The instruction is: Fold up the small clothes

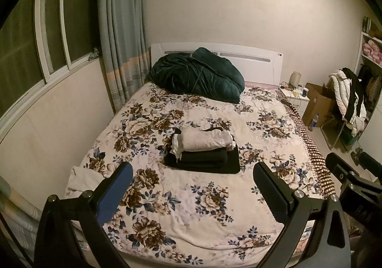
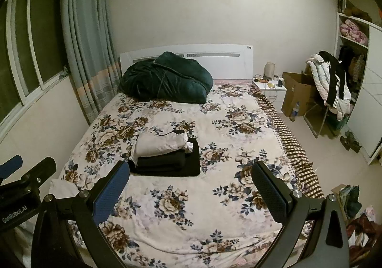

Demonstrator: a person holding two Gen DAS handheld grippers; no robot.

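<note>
1. We held the left hand-held gripper (image 1: 193,194) and the right hand-held gripper (image 2: 191,192) above the near end of the bed (image 1: 238,215). Both had their jaws wide apart, and neither held anything.

2. The folded clothes were in a stack (image 1: 203,148) in the middle of the bed. A pale rolled piece (image 1: 205,139) lay on top of 2 or 3 dark folded pieces (image 1: 203,158), and the lowest dark piece was the widest.

3. One white garment (image 1: 81,179) lay crumpled at the left edge of the bed, near the left hand-held gripper and well apart from the stack. We judged it was the next piece to fold.

4. To do this step well, we thought the left hand-held gripper should take the white garment by one edge only, not by the whole bunch, so the cloth could open when it was lifted.

5. We judged it should be brought to the bare part of the bed between the stack and us, then spread flat with both hand-held grippers before any fold.

6. The flowered cover (image 2: 214,124) looked soft and wrinkled, so a low pinch could catch it together with the garment. We thought it safer to pinch a raised fold of the garment.

7. The dark green blanket (image 1: 195,74) at the headboard was well apart and did not disturb the work.
</note>
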